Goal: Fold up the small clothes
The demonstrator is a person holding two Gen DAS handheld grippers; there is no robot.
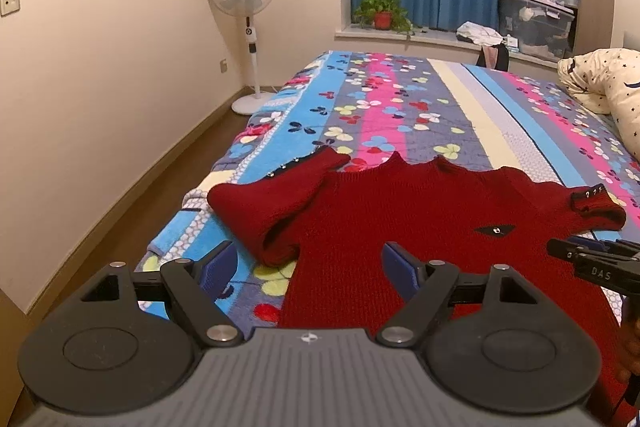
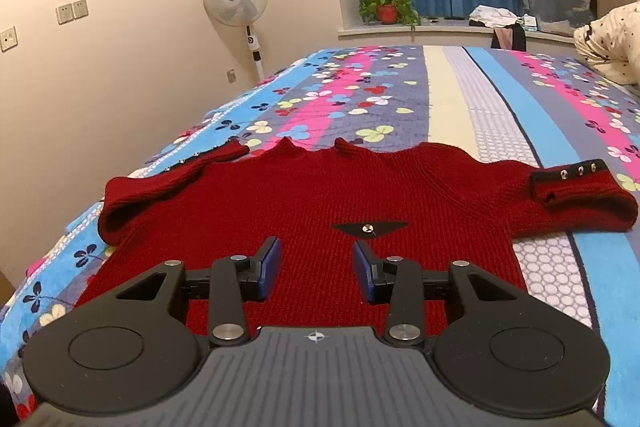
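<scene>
A small dark red knit sweater [image 1: 400, 211] lies flat on the bed, collar away from me, with a black patch and stud on its chest. Its left sleeve [image 1: 256, 203] is bent back on itself; its right sleeve [image 2: 576, 199], with a black studded cuff, lies out to the right. My left gripper [image 1: 308, 267] is open and empty above the sweater's lower left edge. My right gripper [image 2: 316, 267] is open and empty above the sweater's [image 2: 320, 195] middle, just below the chest patch; it also shows at the right edge of the left wrist view [image 1: 592, 259].
The bed has a flowered striped cover [image 1: 400, 99]. A star-print pillow [image 1: 600, 91] lies at the far right. A standing fan [image 1: 244, 27] stands by the left wall. A potted plant [image 1: 382, 13], clothes and storage boxes [image 1: 532, 19] sit on the windowsill by blue curtains.
</scene>
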